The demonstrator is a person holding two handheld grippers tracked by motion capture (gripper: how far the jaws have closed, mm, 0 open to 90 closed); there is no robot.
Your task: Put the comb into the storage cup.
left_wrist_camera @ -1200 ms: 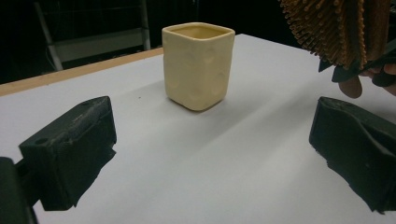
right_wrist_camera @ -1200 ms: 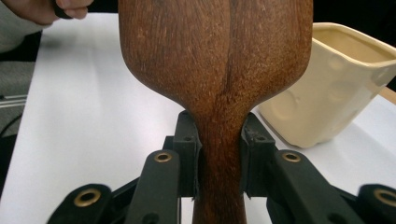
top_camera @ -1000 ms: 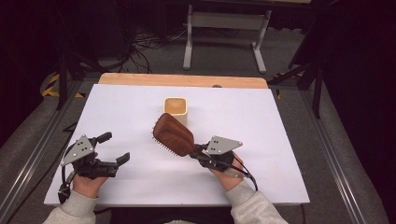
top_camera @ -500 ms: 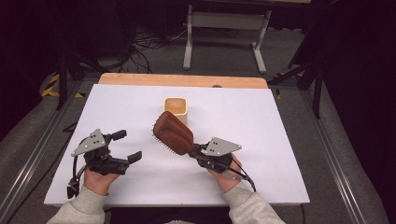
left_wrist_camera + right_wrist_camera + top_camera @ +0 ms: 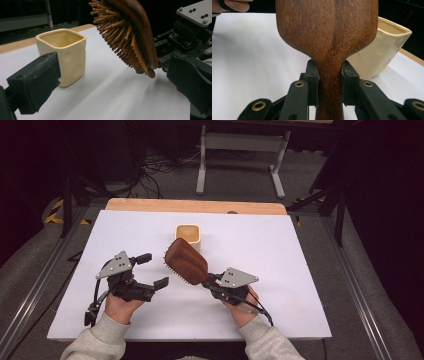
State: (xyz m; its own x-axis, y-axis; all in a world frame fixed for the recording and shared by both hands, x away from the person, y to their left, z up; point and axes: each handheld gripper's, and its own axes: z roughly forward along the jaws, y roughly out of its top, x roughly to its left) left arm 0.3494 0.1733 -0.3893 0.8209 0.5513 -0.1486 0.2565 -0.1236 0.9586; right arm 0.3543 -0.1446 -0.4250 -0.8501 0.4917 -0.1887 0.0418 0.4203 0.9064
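Right gripper [image 5: 214, 281] fingers clamp hairbrush [image 5: 186, 261] handle; long axis runs 10 o'clock. Left gripper [image 5: 154, 271], fingers wide, just beside bristles at 9 o'clock.

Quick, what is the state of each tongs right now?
Left tongs: open, holding nothing.
Right tongs: closed on the handle of the wooden hairbrush.

We see the cup [image 5: 189, 236] standing on the table [image 5: 300, 250] just behind the raised hairbrush [image 5: 186, 261], with the left gripper [image 5: 152, 270] left of the brush and the right gripper [image 5: 214, 281] right of it.
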